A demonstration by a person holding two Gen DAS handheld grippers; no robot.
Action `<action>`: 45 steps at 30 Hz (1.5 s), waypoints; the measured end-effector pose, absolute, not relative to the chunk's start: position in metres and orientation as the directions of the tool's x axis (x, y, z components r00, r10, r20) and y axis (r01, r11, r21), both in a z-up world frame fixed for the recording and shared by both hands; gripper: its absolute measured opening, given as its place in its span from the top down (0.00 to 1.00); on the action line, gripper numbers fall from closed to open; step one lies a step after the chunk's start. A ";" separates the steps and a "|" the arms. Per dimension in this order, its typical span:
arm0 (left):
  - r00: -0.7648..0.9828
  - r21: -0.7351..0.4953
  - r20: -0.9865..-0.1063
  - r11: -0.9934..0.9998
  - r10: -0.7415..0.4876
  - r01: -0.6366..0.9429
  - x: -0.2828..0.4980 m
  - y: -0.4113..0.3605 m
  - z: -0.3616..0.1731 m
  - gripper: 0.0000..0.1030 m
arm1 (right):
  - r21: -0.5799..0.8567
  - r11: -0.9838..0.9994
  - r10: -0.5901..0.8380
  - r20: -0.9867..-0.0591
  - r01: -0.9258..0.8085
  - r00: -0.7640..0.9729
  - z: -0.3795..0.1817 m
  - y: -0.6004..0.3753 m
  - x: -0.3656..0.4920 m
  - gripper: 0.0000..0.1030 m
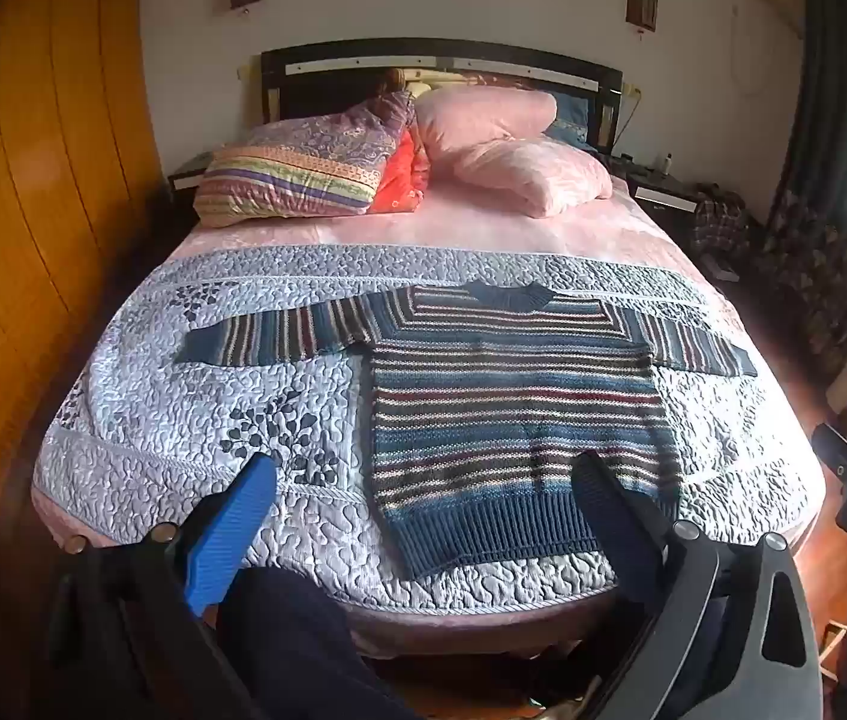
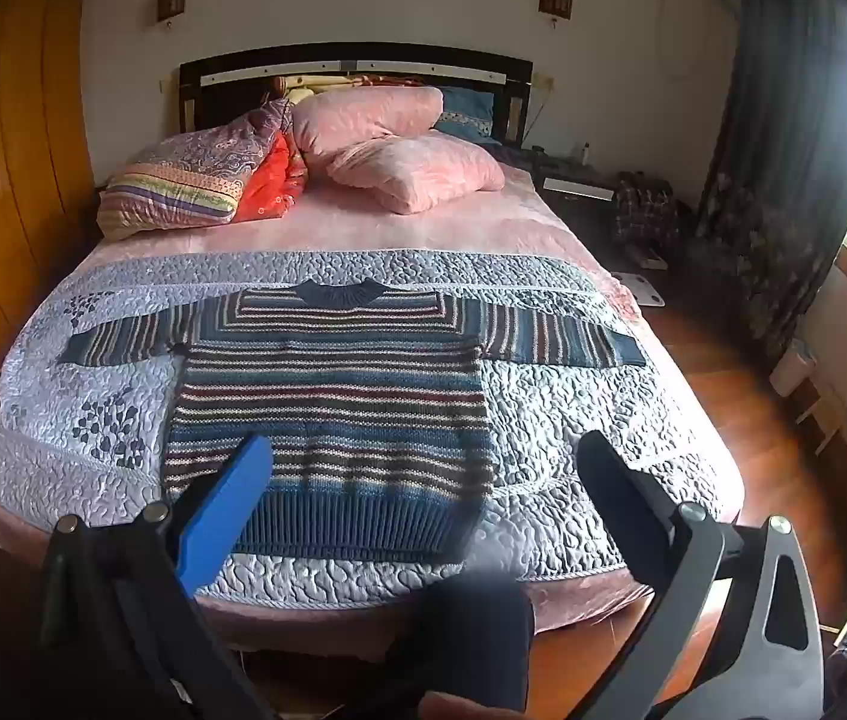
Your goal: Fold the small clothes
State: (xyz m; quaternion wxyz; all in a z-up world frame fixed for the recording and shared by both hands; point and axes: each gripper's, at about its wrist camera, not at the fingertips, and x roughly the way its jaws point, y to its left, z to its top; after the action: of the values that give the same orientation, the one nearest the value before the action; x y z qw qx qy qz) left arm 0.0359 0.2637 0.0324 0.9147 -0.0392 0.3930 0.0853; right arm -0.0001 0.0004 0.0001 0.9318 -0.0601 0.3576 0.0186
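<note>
A striped knitted sweater (image 1: pixel 513 396) (image 2: pixel 333 396) in blue, maroon and cream lies flat on the quilted bedspread (image 1: pixel 183 408) (image 2: pixel 573 420), collar toward the headboard, both sleeves spread out sideways. My left gripper (image 1: pixel 423 474) hovers open over the foot of the bed, above the sweater's lower left corner, holding nothing. My right gripper (image 2: pixel 423 462) is likewise open and empty, held above the hem (image 2: pixel 357 522). Neither gripper touches the fabric. In the left wrist view the right gripper's body shows at the far right edge.
Pillows (image 1: pixel 507 150) (image 2: pixel 411 162) and a striped folded quilt (image 1: pixel 291 174) sit at the head of the bed. A wooden wardrobe (image 1: pixel 33 210) stands left, a nightstand (image 2: pixel 579 183) and dark curtains (image 2: pixel 783 150) right. A person's dark trouser legs (image 1: pixel 279 642) (image 2: pixel 471 636) are at the bed's foot.
</note>
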 end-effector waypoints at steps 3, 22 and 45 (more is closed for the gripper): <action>0.675 -0.004 -0.727 0.982 0.126 -0.189 0.036 0.264 0.032 0.04 | -0.097 0.992 -0.005 -0.667 -0.080 0.745 0.000 0.001 -0.001 0.02; 0.678 -0.015 -0.725 0.982 0.119 -0.188 0.034 0.267 0.032 0.04 | -0.101 0.992 -0.012 -0.665 -0.073 0.747 -0.003 0.000 0.003 0.02; 0.676 -0.009 -0.727 0.982 0.123 -0.188 0.040 0.266 0.026 0.04 | -0.100 0.993 -0.015 -0.661 -0.068 0.750 0.003 -0.005 0.008 0.02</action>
State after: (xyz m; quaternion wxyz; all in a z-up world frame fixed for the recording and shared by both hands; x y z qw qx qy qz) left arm 0.0403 0.2663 0.0261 0.9144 -0.0414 0.3936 0.0851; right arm 0.0082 -0.0054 0.0031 0.9336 -0.0587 0.3532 0.0140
